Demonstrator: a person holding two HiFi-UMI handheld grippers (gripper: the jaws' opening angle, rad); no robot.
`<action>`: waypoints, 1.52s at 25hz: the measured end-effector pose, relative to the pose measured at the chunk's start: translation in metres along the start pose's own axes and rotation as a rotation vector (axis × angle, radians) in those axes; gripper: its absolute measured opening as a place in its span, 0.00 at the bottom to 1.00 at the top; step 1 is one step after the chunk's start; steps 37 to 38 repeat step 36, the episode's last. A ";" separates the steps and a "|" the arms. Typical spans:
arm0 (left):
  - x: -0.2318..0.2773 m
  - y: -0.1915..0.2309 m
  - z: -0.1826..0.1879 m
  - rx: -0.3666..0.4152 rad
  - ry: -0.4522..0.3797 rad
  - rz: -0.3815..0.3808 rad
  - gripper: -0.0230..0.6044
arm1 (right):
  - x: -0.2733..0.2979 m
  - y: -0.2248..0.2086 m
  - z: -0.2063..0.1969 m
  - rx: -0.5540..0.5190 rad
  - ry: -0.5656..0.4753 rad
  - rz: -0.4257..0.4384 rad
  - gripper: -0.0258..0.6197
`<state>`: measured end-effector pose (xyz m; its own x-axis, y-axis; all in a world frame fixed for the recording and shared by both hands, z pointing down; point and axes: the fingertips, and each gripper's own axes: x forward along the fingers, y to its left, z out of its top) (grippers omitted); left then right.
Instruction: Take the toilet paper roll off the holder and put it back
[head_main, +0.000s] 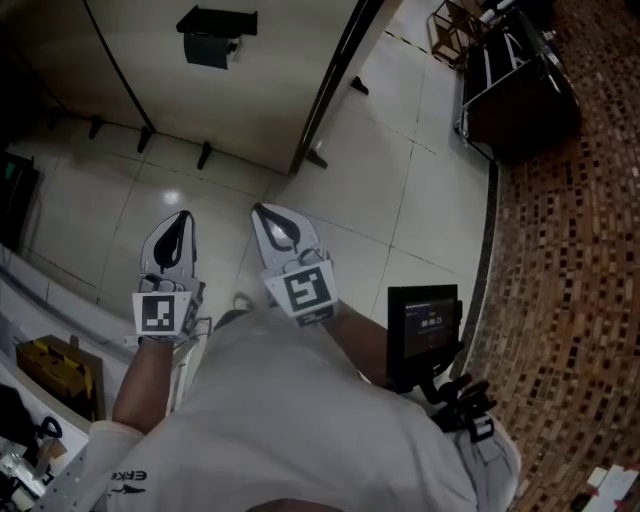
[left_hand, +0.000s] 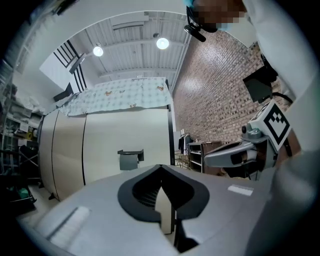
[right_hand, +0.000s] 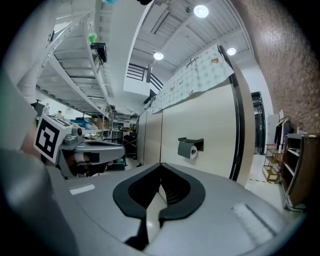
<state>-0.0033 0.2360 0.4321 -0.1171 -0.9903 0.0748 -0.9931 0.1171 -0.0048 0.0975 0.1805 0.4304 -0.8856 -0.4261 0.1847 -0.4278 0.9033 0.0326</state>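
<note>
Beige wall (right_hand: 212, 125); grey toilet paper roll (right_hand: 187, 150) under black holder (right_hand: 192, 140).

roll (right_hand: 192, 150) in holder (head_main: 216, 22) on wall (head_main: 250, 100) ahead, left tongs (head_main: 182, 217) beside right tongs (head_main: 265, 213), box (head_main: 60, 365) perhaps far left

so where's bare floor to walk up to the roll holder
Bare tile floor lies ahead of the left gripper and right gripper, up to the beige partition under the holder. Crowded: dark rack at right, yellow box at lower left.
</note>
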 end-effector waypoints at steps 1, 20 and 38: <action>0.000 -0.001 -0.001 0.003 0.003 0.000 0.04 | -0.001 -0.001 -0.004 0.004 0.010 0.000 0.06; 0.008 -0.015 0.003 0.022 -0.025 -0.038 0.04 | -0.005 -0.010 -0.012 0.055 0.041 -0.005 0.06; 0.033 -0.020 0.005 0.011 0.007 -0.015 0.04 | 0.002 -0.035 -0.009 0.073 0.043 -0.003 0.06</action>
